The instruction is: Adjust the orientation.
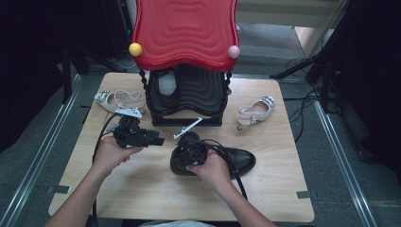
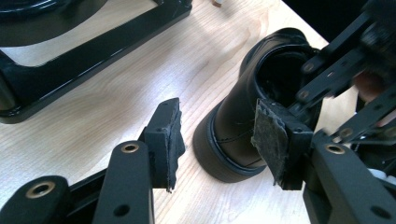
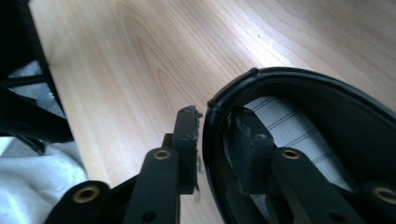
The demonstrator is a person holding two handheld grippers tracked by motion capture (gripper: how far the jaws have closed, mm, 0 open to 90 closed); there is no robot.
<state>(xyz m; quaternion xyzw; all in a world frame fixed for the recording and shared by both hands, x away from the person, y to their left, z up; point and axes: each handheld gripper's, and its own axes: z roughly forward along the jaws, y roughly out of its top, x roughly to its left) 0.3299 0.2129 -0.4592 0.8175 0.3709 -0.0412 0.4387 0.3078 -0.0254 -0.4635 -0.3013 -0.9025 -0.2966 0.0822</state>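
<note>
A black leather shoe (image 1: 242, 161) lies on the wooden table (image 1: 142, 189), toe pointing right. My right gripper (image 1: 190, 152) is shut on its heel collar: in the right gripper view (image 3: 217, 140) one jaw stands outside the heel wall and the other inside the shoe's opening (image 3: 299, 121). My left gripper (image 1: 158, 140) hovers just left of the heel and is open. In the left gripper view (image 2: 219, 140) its pads (image 2: 169, 140) sit wide apart with the shoe's heel (image 2: 233, 116) just ahead of them, apart from both. The right gripper's linkage (image 2: 336, 70) reaches into the shoe from the right.
A black shoe rack (image 1: 187, 101) with a red wavy top (image 1: 184, 28) stands at the back centre. A white sandal (image 1: 118, 100) lies to its left, another (image 1: 255, 111) to its right. A thin white stick (image 1: 187, 127) rests in front of the rack.
</note>
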